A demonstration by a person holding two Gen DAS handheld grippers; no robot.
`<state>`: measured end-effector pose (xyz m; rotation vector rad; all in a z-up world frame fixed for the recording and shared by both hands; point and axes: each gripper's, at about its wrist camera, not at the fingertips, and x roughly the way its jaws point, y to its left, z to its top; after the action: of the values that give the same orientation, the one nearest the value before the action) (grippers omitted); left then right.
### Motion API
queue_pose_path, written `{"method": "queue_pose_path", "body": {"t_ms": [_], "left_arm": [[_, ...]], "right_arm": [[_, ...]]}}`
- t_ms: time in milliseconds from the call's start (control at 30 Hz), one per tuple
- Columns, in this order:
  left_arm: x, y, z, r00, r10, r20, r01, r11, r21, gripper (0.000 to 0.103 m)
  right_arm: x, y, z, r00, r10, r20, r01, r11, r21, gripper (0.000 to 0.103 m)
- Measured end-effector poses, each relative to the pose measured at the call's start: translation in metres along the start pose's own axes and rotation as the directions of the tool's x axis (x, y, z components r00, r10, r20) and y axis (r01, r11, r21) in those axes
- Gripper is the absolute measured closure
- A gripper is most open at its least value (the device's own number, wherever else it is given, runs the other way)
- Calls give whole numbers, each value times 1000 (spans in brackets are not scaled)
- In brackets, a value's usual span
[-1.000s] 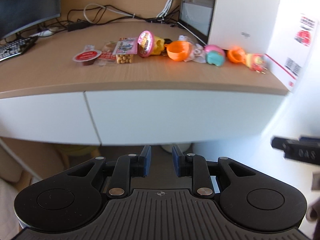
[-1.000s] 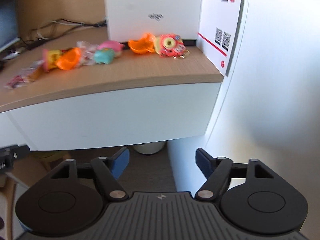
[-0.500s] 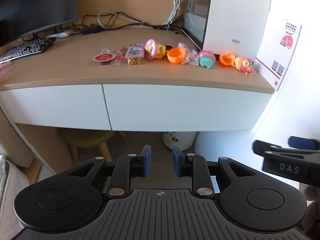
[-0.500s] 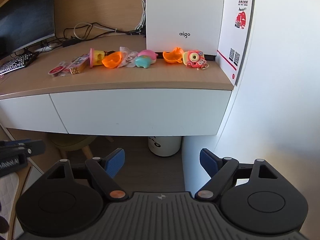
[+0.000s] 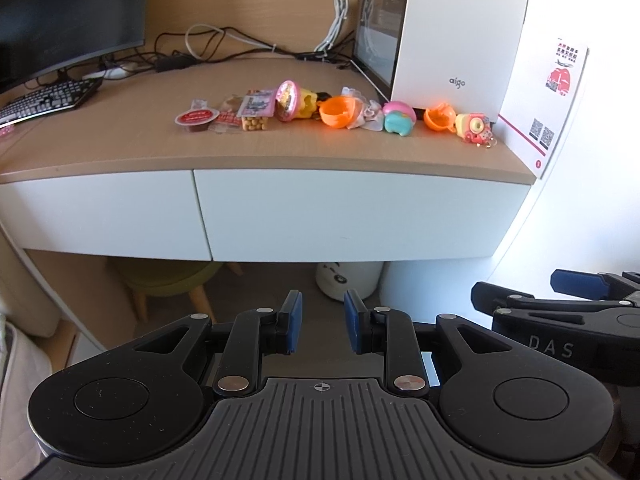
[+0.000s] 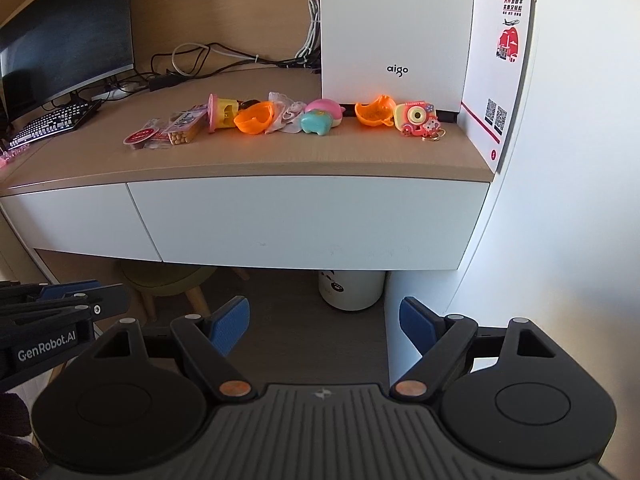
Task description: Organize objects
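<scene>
**Grippers hang back from the desk, both empty**

Both tools sit below and short of the desk [image 5: 280, 152]. The right gripper [image 6: 324, 324] gapes wide with nothing between its pads; the left gripper [image 5: 322, 326] shows a narrow gap, also empty. Ahead and above, the toys lie in a tight row: orange shell [image 5: 338, 112] touching the crumpled wrapper [image 5: 370, 114], the toy camera [image 6: 418, 120] near the edge. Reaching in could likely nudge neighbours or knock the camera off.

Dark monitor [image 5: 60, 12], keyboard [image 5: 44, 100], white computer case [image 6: 394, 32], green stool [image 5: 168, 280], white bin [image 6: 352, 290]
</scene>
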<state>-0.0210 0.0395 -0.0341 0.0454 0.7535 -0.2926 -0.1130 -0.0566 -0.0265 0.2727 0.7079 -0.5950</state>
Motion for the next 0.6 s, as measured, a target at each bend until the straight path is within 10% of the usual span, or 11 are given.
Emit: {"method": "queue_pose_path", "body": {"t_ms": [600], "left_arm": [[-1,-1,-2,998,-55,-3,55,998,23,76]], "right_arm": [[-4,2,0,1000,-7,12,7,1000,-1,20]]}}
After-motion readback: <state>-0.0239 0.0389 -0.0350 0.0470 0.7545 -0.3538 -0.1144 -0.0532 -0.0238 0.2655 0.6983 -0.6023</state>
